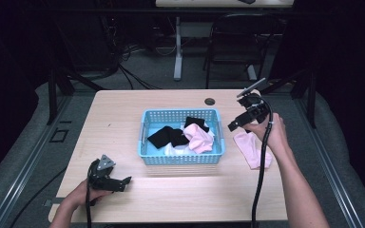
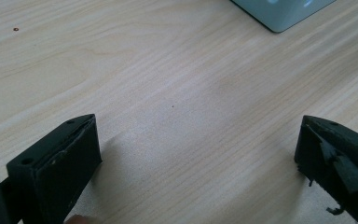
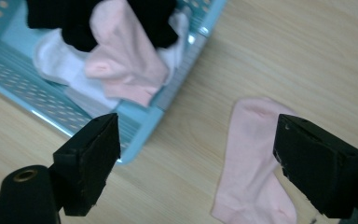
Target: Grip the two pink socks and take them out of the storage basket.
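The bench (image 1: 123,114) is pale wood with a round cable hole near its far edge. It stands in a dark room on grey floor, with cables, a chair and another table's leg beyond it.

At the near left, the left claw (image 1: 126,180) lies low over the bare bench, held by a hand (image 1: 78,194). Its jaws stand wide apart with nothing between them. It is well apart from the basket.

In the middle sits the blue basket (image 1: 145,142), holding black, white and pink socks in a heap; one pink sock (image 1: 198,137) lies on top toward the basket's right side.

At the right, the right claw (image 1: 233,126) hangs above the bench just beside the basket's right wall, held by the right hand (image 1: 273,135). Its jaws are spread wide and grip nothing. A second pink sock (image 1: 249,149) lies flat on the bench to the right of the basket, just under the hand and apart from the jaws.

The left gripper view shows wood grain close up and a corner of the basket (image 2: 279,14). The right gripper view shows the flat sock (image 3: 251,158) between and below its jaws, its toe end toward the basket, and the basket's perforated wall (image 3: 23,93), which the high view blurs.
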`<state>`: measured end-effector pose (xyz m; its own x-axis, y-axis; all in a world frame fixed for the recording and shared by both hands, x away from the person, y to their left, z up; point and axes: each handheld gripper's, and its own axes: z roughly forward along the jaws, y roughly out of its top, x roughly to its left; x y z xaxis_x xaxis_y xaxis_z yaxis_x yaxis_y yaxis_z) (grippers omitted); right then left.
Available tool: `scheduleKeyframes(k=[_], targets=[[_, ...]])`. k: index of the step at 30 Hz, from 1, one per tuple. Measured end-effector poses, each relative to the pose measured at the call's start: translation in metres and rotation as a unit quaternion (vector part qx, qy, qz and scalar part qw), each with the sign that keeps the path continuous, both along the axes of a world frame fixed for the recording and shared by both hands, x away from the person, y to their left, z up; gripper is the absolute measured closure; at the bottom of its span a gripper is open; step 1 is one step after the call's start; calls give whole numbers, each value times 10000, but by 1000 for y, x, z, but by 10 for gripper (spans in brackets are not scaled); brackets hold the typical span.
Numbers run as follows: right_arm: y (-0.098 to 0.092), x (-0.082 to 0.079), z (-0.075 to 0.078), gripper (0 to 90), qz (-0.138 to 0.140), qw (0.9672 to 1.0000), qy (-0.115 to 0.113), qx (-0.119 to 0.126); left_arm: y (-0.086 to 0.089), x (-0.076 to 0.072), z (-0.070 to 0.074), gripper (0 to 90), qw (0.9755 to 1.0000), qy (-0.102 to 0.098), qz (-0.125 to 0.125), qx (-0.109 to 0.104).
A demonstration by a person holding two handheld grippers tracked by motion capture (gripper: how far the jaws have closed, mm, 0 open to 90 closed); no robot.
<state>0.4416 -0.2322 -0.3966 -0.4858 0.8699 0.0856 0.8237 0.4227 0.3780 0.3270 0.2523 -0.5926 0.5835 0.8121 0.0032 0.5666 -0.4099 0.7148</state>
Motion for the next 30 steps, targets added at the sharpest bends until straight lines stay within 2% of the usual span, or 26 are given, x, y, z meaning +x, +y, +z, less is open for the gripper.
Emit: scheduleKeyframes(k=[2,3,5,7,8,10,14,18,26,28,29,30], targets=[[12,0,6,132,158,9998,-79,37,0,0,0,0,10000,-1,0,2],[12,0,6,132,158,9998,-79,37,0,0,0,0,10000,-1,0,2],[30,0,10,119,371,9993,-104,-11,0,0,0,0,10000,0,0,2],[37,0,10,115,395,9991,-150,44,0,0,0,0,10000,0,1,1],[48,1,10,115,516,9986,-148,-2,0,0,0,0,10000,-1,-1,5],[58,3,9,116,674,9977,-118,-30,0,0,0,0,10000,-1,1,0],[72,5,6,118,821,9966,-82,-17,0,0,0,0,10000,0,1,2],[93,10,-3,119,953,9955,-1,20,0,0,0,0,10000,1,-1,3],[116,21,-23,142,1123,9933,253,-58,0,0,0,0,10000,19,-18,3],[122,30,-36,150,1105,9932,352,-133,0,0,0,0,10000,15,-13,3],[122,30,-36,150,1105,9932,352,-133,0,0,0,0,10000,15,-13,3],[126,36,-45,156,1048,9934,435,-157,0,0,0,0,10000,14,-15,5]])
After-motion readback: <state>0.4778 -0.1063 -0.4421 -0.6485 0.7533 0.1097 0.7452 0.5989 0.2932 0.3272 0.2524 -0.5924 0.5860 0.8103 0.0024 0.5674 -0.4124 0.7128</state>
